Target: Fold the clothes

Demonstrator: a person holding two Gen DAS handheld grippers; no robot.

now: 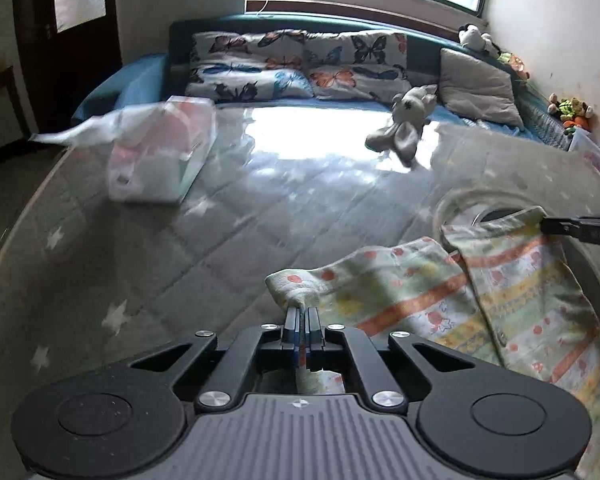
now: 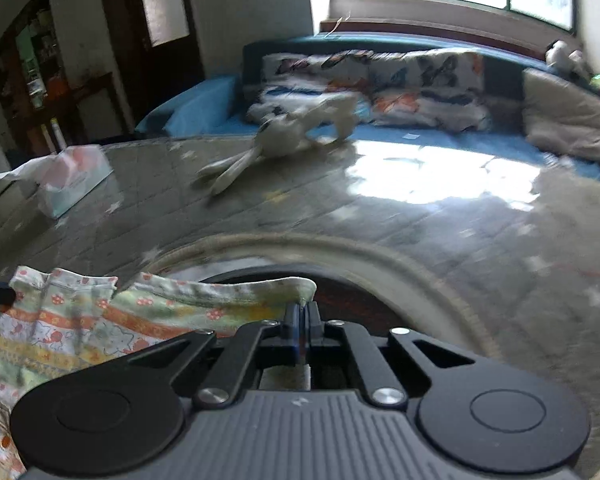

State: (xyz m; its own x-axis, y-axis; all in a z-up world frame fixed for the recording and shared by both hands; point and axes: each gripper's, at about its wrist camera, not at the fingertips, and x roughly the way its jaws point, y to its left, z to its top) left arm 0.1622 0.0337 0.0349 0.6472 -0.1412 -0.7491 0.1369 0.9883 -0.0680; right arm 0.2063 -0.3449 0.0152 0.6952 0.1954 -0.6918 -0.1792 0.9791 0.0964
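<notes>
Spread across a grey star-print quilt: a striped, flower-print garment, draped out of a round basket and stretched between both grippers. Inside the basket, only a dark interior visible under the cloth. Farther up the bed, a tissue box with one sheet poking out. Left gripper pressed together, pinching the garment's near corner. Right gripper likewise clamped tight on the opposite edge.
</notes>
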